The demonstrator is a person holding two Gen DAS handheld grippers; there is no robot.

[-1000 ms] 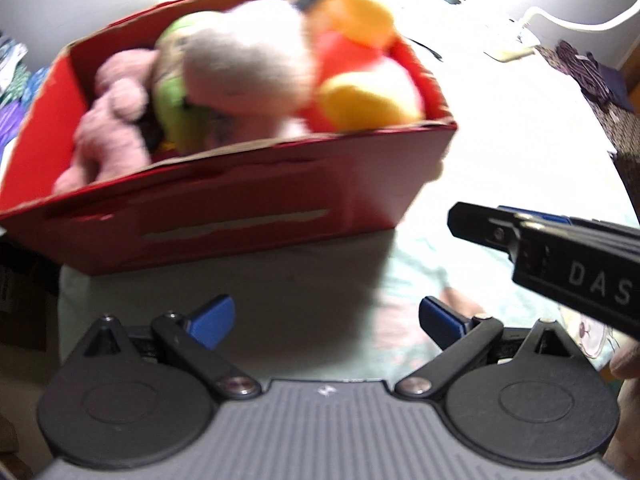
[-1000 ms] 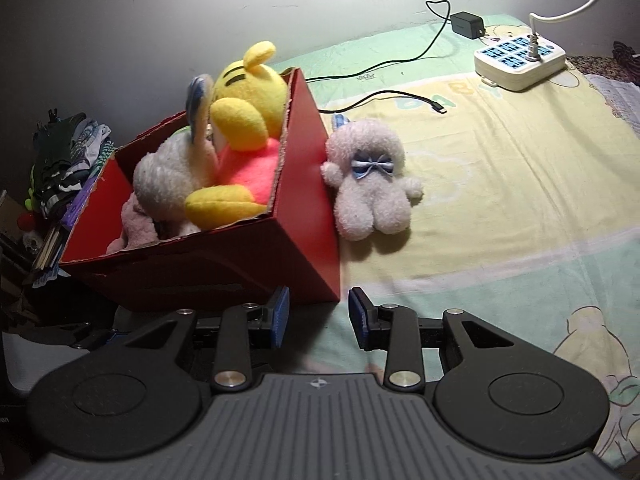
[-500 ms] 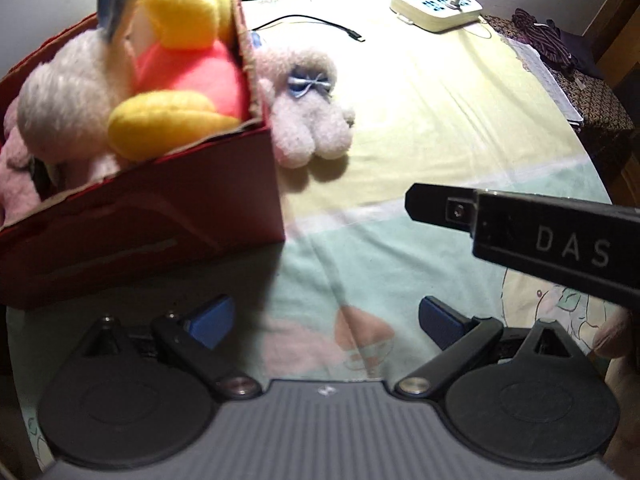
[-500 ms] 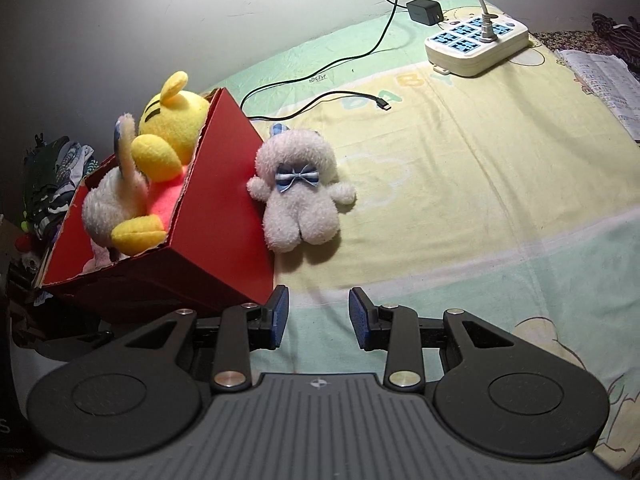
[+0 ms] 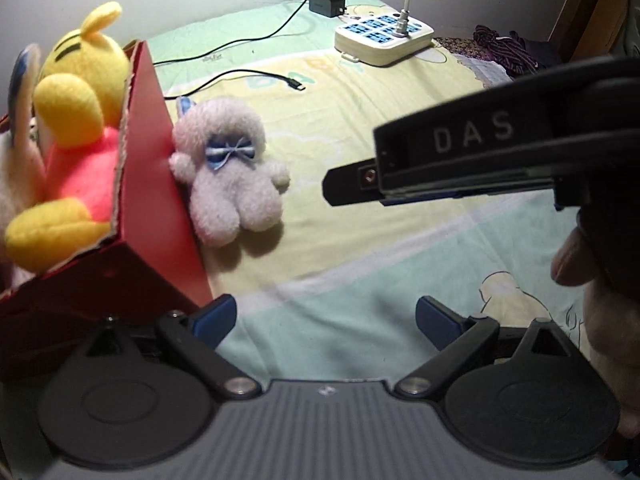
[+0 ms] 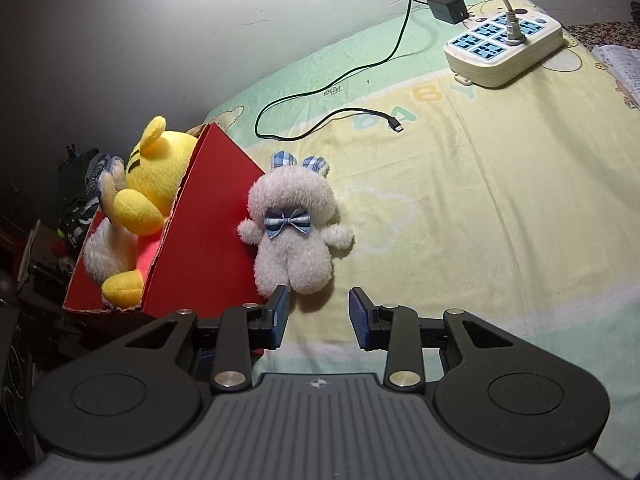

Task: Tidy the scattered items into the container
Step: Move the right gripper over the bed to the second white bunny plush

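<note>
Reading "DAS" in pale letters along the right claw's (image 5: 340,184) black side, and "BABY" printed on the bed sheet (image 6: 500,200). Hovering released, right claw (image 6: 318,318) jaws parted a moderate gap, empty, just short of the white bunny's (image 6: 294,236) feet. Spreading wide and holding nothing, left claw (image 5: 324,320) hanging over the sheet. Lying on the bed, bunny leaning against the red box's (image 6: 204,248) outer wall, with a yellow bear (image 6: 156,176) sitting inside.
</note>
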